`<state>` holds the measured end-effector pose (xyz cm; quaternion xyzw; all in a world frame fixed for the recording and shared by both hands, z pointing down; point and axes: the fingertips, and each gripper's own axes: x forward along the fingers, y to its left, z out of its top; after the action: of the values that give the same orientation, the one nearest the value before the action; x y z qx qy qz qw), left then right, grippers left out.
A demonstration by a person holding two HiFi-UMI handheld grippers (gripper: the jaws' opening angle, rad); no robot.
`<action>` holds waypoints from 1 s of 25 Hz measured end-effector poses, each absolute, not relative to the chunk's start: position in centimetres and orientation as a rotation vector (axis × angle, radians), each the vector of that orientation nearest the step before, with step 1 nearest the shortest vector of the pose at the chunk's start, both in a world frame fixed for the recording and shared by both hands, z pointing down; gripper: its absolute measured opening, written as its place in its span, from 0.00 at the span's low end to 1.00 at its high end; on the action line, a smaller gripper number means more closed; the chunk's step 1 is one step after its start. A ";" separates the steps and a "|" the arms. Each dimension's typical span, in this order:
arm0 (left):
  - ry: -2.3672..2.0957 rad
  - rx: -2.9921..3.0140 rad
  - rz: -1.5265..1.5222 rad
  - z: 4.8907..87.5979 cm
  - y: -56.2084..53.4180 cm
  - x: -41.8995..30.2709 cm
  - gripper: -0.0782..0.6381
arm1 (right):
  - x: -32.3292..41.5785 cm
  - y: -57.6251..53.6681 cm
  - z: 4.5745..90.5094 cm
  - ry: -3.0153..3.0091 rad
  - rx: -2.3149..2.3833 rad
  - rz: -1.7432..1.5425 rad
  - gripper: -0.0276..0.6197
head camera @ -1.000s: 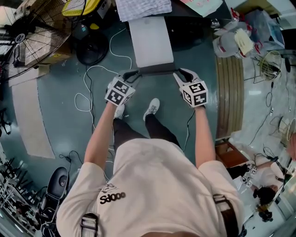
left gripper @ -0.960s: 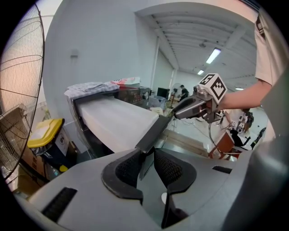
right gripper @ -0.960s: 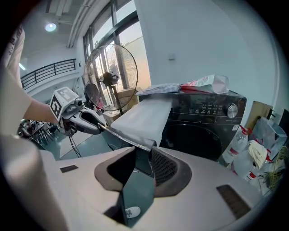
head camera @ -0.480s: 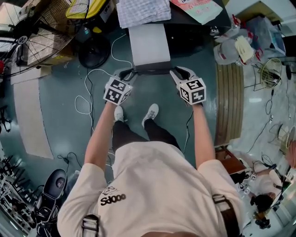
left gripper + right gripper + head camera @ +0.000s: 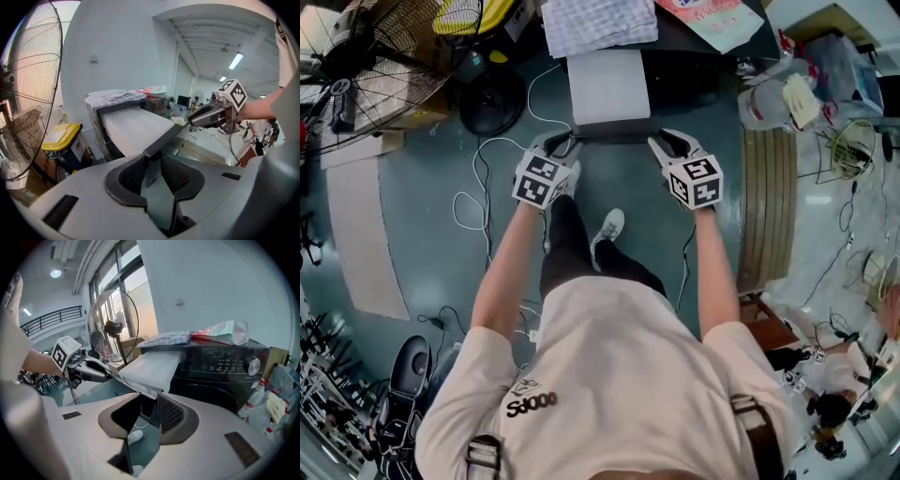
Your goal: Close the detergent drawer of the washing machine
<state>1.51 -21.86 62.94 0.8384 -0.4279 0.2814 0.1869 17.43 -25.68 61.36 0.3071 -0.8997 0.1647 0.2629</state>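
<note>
The white detergent drawer [image 5: 607,86] sticks out of the black washing machine [image 5: 698,73] toward me, ending in a dark front panel [image 5: 614,137]. My left gripper [image 5: 565,143] is shut on the panel's left end, my right gripper [image 5: 662,143] on its right end. In the left gripper view the panel's corner [image 5: 165,137] sits between the pads of the left gripper [image 5: 158,158], with the drawer's white top [image 5: 133,127] behind it. The right gripper view shows the right gripper [image 5: 149,409] clamping the panel's other end [image 5: 151,394] beside the machine's control panel [image 5: 225,363].
A standing fan [image 5: 366,61] and a yellow bin [image 5: 61,138] are at the left. Folded cloth [image 5: 598,21] and a packet lie on the machine top. Cables [image 5: 483,183] trail over the floor. Bottles [image 5: 773,89] and a slatted board [image 5: 766,197] are at the right.
The drawer has slid further into the machine, with less white top showing. Both grippers moved toward the machine with its panel. The person stepped forward with one foot.
</note>
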 end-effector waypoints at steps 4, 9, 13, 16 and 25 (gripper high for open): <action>-1.230 2.352 0.750 62.3 -24.0 0.8 0.26 | 16.8 -28.0 60.5 -2.419 0.894 0.437 0.20; -1.228 2.347 0.741 62.1 -26.1 0.1 0.26 | 16.1 -30.1 60.5 -2.396 0.917 0.457 0.21; -1.216 2.353 0.722 62.4 -27.4 -0.4 0.26 | 15.6 -31.4 60.7 -2.384 0.944 0.456 0.21; -1.212 2.358 0.725 62.3 -28.9 -1.0 0.26 | 15.1 -32.7 60.7 -2.387 0.964 0.457 0.21; -1.270 2.325 0.654 61.9 -32.7 -2.2 0.27 | 14.0 -36.7 59.9 -2.392 1.054 0.444 0.21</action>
<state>-2.15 -32.71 61.93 0.8340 -0.4554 0.2345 0.2051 14.04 -36.73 59.89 0.3857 -0.8751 0.1625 0.2428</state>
